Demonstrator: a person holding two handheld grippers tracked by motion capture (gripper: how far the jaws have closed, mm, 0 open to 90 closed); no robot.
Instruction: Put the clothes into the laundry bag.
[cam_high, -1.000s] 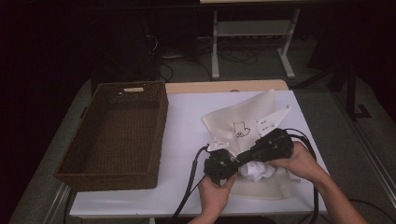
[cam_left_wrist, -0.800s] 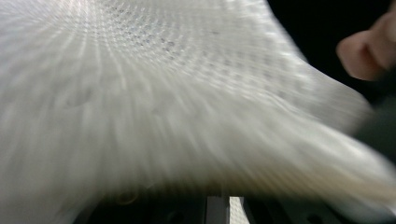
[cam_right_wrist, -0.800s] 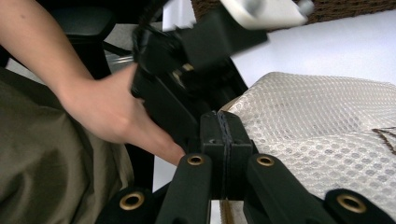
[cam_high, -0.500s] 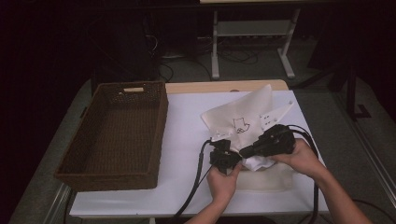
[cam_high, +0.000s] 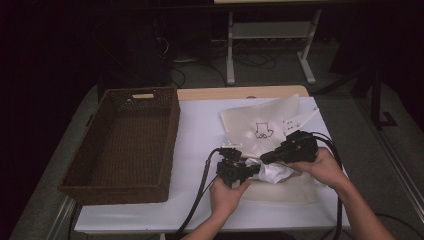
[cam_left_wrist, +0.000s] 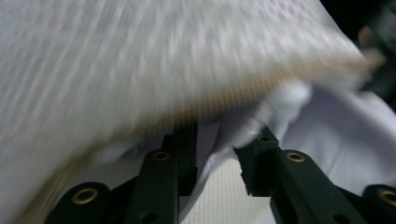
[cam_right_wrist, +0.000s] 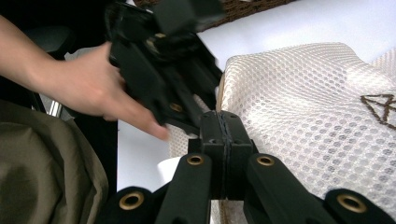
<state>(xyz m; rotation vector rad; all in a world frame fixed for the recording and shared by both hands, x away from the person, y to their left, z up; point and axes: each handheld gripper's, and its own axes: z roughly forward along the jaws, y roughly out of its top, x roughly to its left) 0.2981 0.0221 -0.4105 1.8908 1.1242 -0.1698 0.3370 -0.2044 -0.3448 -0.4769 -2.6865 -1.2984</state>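
Observation:
A cream mesh bag (cam_high: 260, 130) with a dark printed mark lies on the white table (cam_high: 200, 125). At the bag's near edge sits a bunched white cloth (cam_high: 274, 173). My right gripper (cam_high: 265, 159) is shut on the mesh bag's edge (cam_right_wrist: 303, 102), its jaws pressed together (cam_right_wrist: 219, 135). My left gripper (cam_high: 252, 170) points into the bag's mouth from the left. Its jaws (cam_left_wrist: 219, 158) have just been opening, and a fold of the white cloth (cam_left_wrist: 327, 126) lies loose between them, under the lifted mesh (cam_left_wrist: 140, 70). The left gripper (cam_right_wrist: 159, 56) and its hand appear close ahead in the right gripper view.
A long brown wicker basket (cam_high: 125, 140) stands on the left of the table, with nothing in it. Black cables trail from both grippers off the table's near edge. A metal stand (cam_high: 270, 35) is on the floor behind the table.
The left jaws have parted around the white cloth. Both hands have shifted a little along the bag's near edge, and the cloth sits further under the mesh.

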